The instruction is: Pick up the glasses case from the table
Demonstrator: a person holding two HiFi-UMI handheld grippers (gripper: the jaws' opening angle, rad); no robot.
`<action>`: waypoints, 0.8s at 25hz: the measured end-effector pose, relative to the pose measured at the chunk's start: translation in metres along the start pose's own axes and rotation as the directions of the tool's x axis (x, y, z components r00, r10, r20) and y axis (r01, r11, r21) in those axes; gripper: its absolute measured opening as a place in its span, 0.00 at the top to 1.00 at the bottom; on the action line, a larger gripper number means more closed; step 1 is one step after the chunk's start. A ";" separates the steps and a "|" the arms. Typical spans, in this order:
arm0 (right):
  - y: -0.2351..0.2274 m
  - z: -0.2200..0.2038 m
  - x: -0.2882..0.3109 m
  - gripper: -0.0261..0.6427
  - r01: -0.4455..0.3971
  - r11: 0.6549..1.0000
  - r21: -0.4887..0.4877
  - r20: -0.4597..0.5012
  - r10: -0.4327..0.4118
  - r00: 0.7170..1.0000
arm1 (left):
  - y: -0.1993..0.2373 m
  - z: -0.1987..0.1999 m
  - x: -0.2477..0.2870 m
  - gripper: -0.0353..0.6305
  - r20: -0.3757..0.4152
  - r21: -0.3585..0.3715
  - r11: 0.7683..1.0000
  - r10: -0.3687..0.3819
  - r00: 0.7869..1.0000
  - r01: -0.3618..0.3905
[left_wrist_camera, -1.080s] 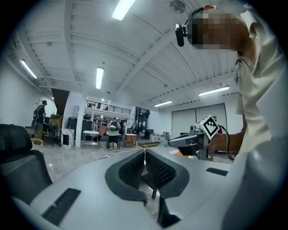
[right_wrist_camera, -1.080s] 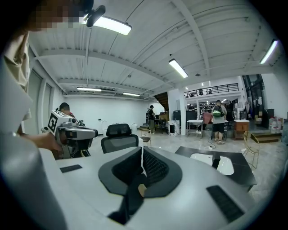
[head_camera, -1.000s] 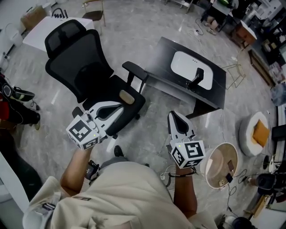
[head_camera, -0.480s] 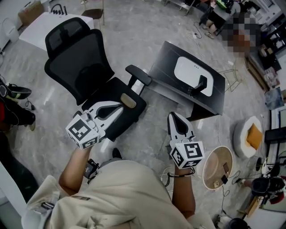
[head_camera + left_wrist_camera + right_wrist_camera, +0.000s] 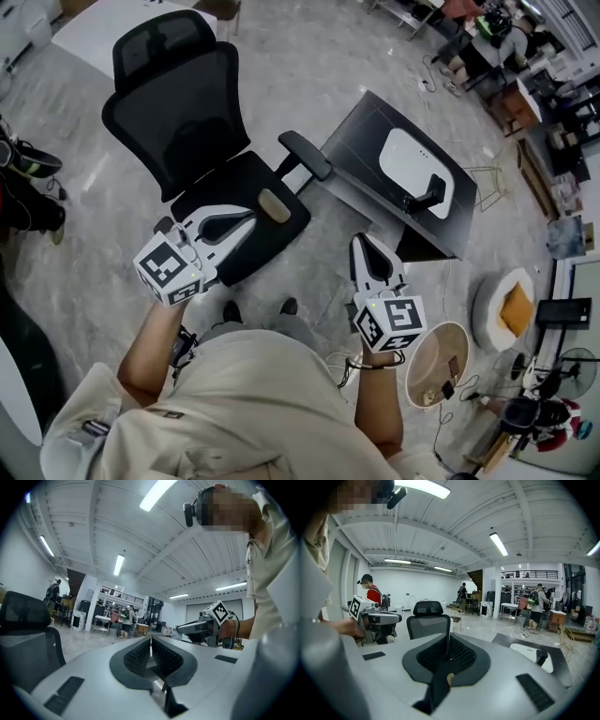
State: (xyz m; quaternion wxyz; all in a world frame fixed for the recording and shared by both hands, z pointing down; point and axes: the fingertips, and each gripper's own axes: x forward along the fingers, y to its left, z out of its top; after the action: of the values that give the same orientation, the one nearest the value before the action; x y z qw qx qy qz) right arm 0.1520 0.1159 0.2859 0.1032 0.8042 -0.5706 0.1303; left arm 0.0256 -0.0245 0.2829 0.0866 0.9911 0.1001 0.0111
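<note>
A low black table [image 5: 354, 155] stands ahead on the right. On it lies a white oval thing [image 5: 412, 164] with a small black object [image 5: 427, 194] at its near edge; I cannot tell which is the glasses case. Both also show in the right gripper view, the white thing [image 5: 527, 652] and the black object [image 5: 542, 657]. My left gripper [image 5: 251, 214] hangs over the chair seat, shut and empty. My right gripper [image 5: 364, 240] is shut and empty, over the floor short of the table. The pads meet in the left gripper [image 5: 150, 639] view and the right gripper [image 5: 447, 638] view.
A black mesh office chair [image 5: 183, 117] stands at the left of the table, its armrest [image 5: 305, 155] close to the table's edge. A round tan stand [image 5: 434, 364] with cables and a white cushion seat [image 5: 504, 309] sit at the right. People stand far off in the room.
I have walked a little forward, carrying both grippers with me. The chair and table have shifted right and sit nearer in the head view. Both grippers stay shut.
</note>
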 end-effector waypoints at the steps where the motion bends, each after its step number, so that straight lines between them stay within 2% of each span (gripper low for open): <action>1: 0.002 -0.001 0.006 0.92 -0.015 1.000 -0.001 -0.006 0.015 1.000 | 0.004 -0.003 -0.004 0.91 -0.006 -0.007 1.000 0.016 1.000 -0.016; 5: 0.003 -0.002 0.036 0.92 -0.096 0.995 -0.004 -0.033 0.096 0.995 | 0.024 -0.009 -0.011 0.91 -0.025 -0.028 0.995 0.097 0.995 -0.097; 9: -0.011 -0.006 0.079 0.92 -0.169 0.986 0.000 -0.046 0.169 0.984 | 0.046 -0.013 0.002 0.91 -0.041 -0.004 0.988 0.152 0.987 -0.153; 14: -0.008 -0.005 0.139 0.92 -0.308 0.951 0.000 -0.073 0.307 0.949 | 0.068 -0.013 0.005 0.91 -0.072 -0.024 0.964 0.263 0.962 -0.265; 20: -0.010 -0.013 0.191 0.90 -0.415 0.909 0.017 -0.118 0.414 0.902 | 0.092 -0.017 0.020 0.91 -0.099 -0.045 0.934 0.349 0.932 -0.355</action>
State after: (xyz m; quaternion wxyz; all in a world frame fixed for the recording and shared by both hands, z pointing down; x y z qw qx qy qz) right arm 0.2202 -0.0474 0.3609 0.1106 0.6548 -0.7220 0.1945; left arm 0.0622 -0.1067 0.3160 0.1095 0.9883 -0.0758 0.0739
